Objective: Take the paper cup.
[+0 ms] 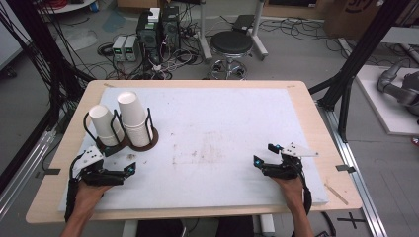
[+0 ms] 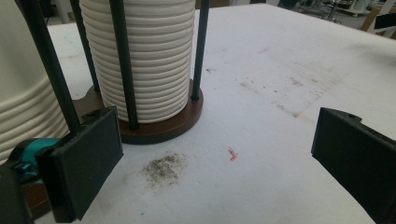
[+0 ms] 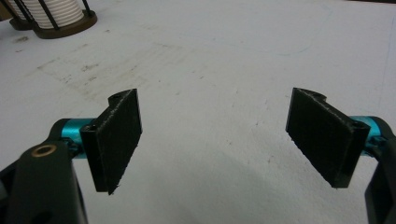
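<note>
Two stacks of white paper cups stand in black wire holders on round brown bases at the table's left: a taller stack and a shorter one beside it. My left gripper is open just in front of them with nothing between its jaws. In the left gripper view that gripper faces the ribbed cup stack and its brown base; the second stack is at the left edge. My right gripper rests open over the mat at the right. In its own view the right gripper is empty, with the cup holder far off.
A stained white mat covers the wooden table. A dark smudge lies on the mat near the holder base. Beyond the table stand a black stool, computer boxes and floor cables. Black frame posts flank the table.
</note>
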The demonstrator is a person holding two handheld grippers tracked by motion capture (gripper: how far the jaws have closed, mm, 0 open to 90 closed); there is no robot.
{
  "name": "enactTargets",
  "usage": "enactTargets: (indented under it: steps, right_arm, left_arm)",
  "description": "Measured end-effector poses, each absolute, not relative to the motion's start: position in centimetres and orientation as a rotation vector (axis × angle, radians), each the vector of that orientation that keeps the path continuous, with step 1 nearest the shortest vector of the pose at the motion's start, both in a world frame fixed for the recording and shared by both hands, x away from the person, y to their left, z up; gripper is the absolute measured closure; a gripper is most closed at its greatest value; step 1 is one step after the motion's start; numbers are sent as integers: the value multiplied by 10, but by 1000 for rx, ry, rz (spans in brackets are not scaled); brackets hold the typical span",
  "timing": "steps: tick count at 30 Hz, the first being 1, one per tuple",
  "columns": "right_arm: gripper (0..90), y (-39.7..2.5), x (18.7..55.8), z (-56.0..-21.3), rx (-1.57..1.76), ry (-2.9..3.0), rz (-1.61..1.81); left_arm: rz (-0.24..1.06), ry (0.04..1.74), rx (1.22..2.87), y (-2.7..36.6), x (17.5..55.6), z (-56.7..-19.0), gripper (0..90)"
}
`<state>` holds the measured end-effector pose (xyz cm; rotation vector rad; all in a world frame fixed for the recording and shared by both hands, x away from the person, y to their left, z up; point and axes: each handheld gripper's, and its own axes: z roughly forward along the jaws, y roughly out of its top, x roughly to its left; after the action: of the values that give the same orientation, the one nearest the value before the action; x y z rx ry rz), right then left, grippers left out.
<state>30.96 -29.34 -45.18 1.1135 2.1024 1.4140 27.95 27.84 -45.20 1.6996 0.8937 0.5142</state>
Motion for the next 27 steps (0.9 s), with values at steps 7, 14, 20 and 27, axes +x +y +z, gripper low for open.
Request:
enactTargets:
  steps: [7,14,20,27]
  right_arm:
    - [188,-294,310,-452,1112,2106,1412]
    - [187,-294,310,-452,1115,2106,1412]
    - [187,-294,310,-452,1115,2104,1411]
    - [188,-294,311,-452,1115,2111,1406]
  left_arm:
    - [508,891,1693,279,279,-452,18]
    - [515,887,1697,279,279,-452,18]
    - [498,895,1708,278,279,-451,18]
    - [516,869,1688,280,277,-438,18]
